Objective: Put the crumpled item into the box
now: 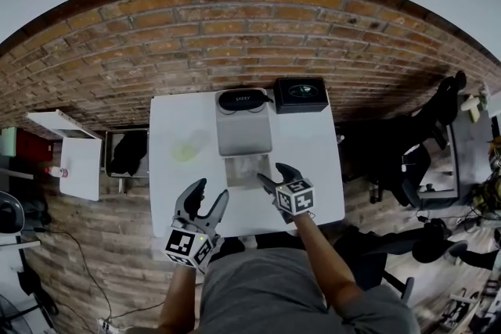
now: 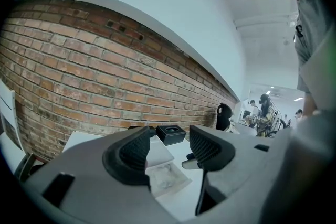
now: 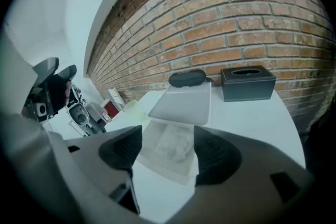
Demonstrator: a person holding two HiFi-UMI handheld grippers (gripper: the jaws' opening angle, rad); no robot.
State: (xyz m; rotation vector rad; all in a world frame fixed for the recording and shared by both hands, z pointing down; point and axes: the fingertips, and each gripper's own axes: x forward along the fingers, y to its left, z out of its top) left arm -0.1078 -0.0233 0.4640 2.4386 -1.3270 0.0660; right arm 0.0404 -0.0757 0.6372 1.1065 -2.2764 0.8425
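The white crumpled wad point(image 3: 174, 145) lies inside the shallow clear plastic box point(image 3: 164, 166), in the lower middle of the right gripper view. The box sits on the white table point(image 1: 176, 168), and its flat pale lid point(image 3: 184, 102) is open, just above it in the picture. So the wad looks like it is already where it should be.

The right gripper point(image 1: 274, 174) is over the box with its jaws wide apart. Nothing is pinched in them; the wad shows in the gap, but lower down. The left gripper point(image 1: 210, 192) is at the lower left of the head view. Its jaws are apart too, and they hold nothing.

The wad looks very light and soft, like scrunched paper or thin plastic. It should squash easily and not break. It may puff back up a bit. The best place to hold it is across its fat middle, with a gentle pinch. The box looks thin and light too, so it could slide if bumped.

A black oval case point(image 3: 187, 77) and a black square box point(image 3: 248, 83) stand by the brick wall, at the top of that view.
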